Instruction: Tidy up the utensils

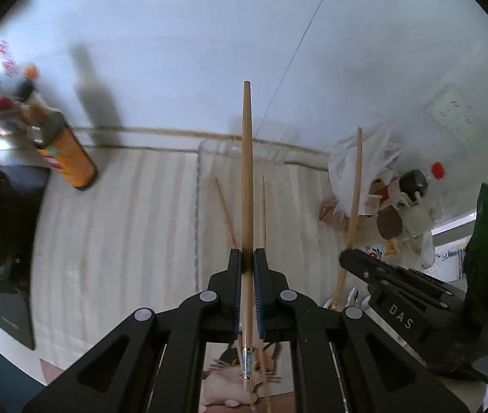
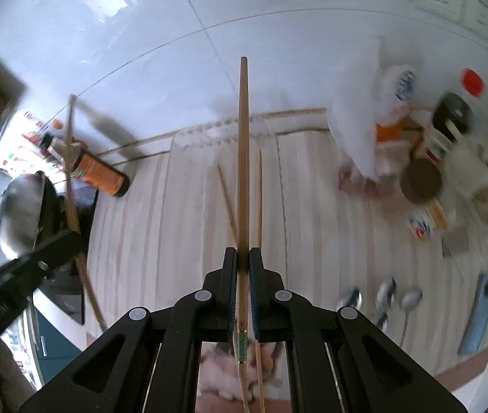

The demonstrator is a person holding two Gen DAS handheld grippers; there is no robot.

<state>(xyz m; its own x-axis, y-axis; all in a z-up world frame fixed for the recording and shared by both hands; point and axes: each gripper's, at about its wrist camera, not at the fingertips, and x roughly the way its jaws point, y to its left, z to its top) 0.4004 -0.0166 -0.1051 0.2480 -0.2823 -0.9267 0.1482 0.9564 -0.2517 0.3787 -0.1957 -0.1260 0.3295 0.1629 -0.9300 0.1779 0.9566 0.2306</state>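
Observation:
In the left wrist view my left gripper (image 1: 247, 258) is shut on a wooden chopstick (image 1: 247, 172) that sticks out straight ahead over the striped mat (image 1: 123, 241). In the right wrist view my right gripper (image 2: 243, 258) is shut on a second, darker chopstick (image 2: 243, 155). Two thin chopsticks (image 2: 227, 199) (image 2: 259, 199) lie on the mat below, one on each side of the held stick. Each view also shows the other gripper off to the side: the right gripper (image 1: 345, 258) and the left gripper (image 2: 75, 237), each with its stick.
An orange bottle (image 2: 101, 173) stands at the mat's far left by a wok (image 2: 20, 213). Jars, bottles and a white bag (image 2: 422, 179) crowd the far right. Three metal spoons (image 2: 386, 289) and a blue flat object (image 2: 481, 313) lie at the near right. A white tiled wall (image 1: 175, 51) runs behind.

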